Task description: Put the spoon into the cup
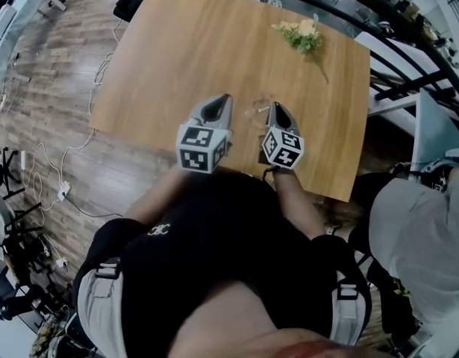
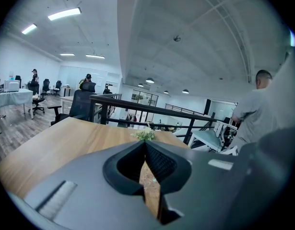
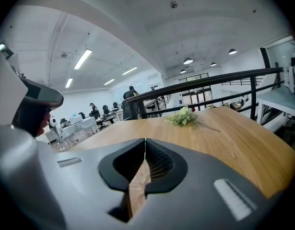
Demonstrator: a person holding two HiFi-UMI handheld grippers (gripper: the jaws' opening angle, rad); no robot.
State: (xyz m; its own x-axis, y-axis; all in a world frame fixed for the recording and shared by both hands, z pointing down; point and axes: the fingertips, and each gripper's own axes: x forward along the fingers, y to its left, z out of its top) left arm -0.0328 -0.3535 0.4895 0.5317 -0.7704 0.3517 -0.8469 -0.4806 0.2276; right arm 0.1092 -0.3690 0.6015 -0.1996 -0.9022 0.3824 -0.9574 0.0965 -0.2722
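Observation:
Both grippers hover over the near edge of the wooden table [image 1: 177, 58], side by side and pointing away from me. My left gripper [image 1: 223, 97] has its jaws together with nothing between them, and its own view shows the tips of the left gripper [image 2: 145, 143] meeting. My right gripper [image 1: 275, 107] is shut and empty too, as the right gripper [image 3: 145, 140] shows in its own view. Between the two tips a faint clear thing [image 1: 257, 111], perhaps a glass cup, stands on the table. No spoon shows in any view.
A small bunch of flowers [image 1: 300, 34] lies at the table's far right, also visible as flowers [image 2: 145, 134] and flowers [image 3: 182, 116]. A black railing [image 1: 408, 28] runs behind the table. A person in grey [image 1: 423, 230] stands at my right. Cables [image 1: 57, 185] lie on the floor.

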